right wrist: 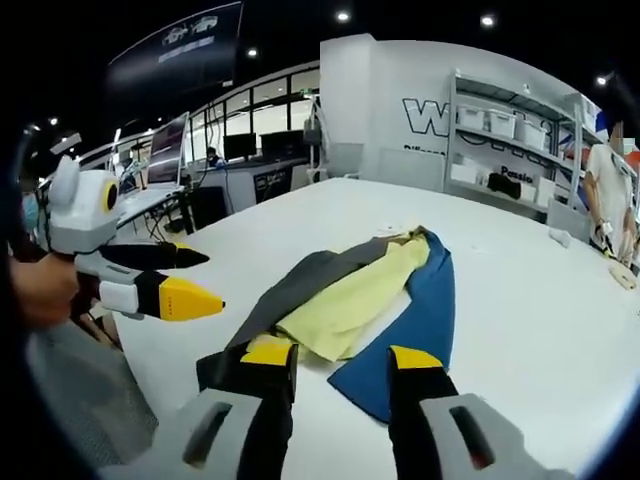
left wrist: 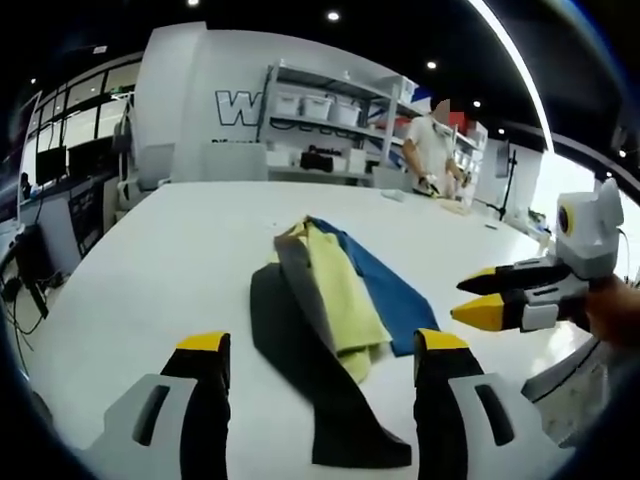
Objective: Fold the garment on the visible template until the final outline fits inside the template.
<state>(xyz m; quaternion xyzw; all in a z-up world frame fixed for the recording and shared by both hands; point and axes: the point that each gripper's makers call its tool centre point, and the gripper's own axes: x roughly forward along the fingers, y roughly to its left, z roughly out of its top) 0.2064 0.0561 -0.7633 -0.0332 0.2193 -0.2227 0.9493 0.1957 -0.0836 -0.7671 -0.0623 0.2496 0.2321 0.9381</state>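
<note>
Spanning most of both views was a broad white bench (left wrist: 170,260), its top bare apart from one garment (left wrist: 335,300) lying near the edge closest to the grippers. The garment lay crumpled rather than flat, in long overlapping bands: a dark grey-black length (left wrist: 300,370) reaching toward the near edge, a pale yellow band (left wrist: 345,295) over the middle, and a blue band (left wrist: 390,290) along the far side. In the right gripper view the same garment (right wrist: 350,300) ran from the near edge toward the bench's middle, grey to one side, yellow (right wrist: 355,300) central, blue (right wrist: 415,320) on the other. No template outline could be made out on the bench.

Behind the bench stood white shelving (left wrist: 330,110) with bins, and a person in a white top (left wrist: 432,145) beside the far end. Desks with monitors (right wrist: 200,150) lined the other side.

Left gripper (left wrist: 322,350) hovered above the near edge, jaws wide apart with yellow tips, nothing between them; the dark end of the garment lay below the gap. Right gripper (right wrist: 340,355) was likewise spread wide and empty, poised over the garment's near end. Each gripper also appeared in the other's view, held in a hand off the bench's near edge: the right one (left wrist: 490,295) and the left one (right wrist: 190,280), jaws parted, holding nothing.
</note>
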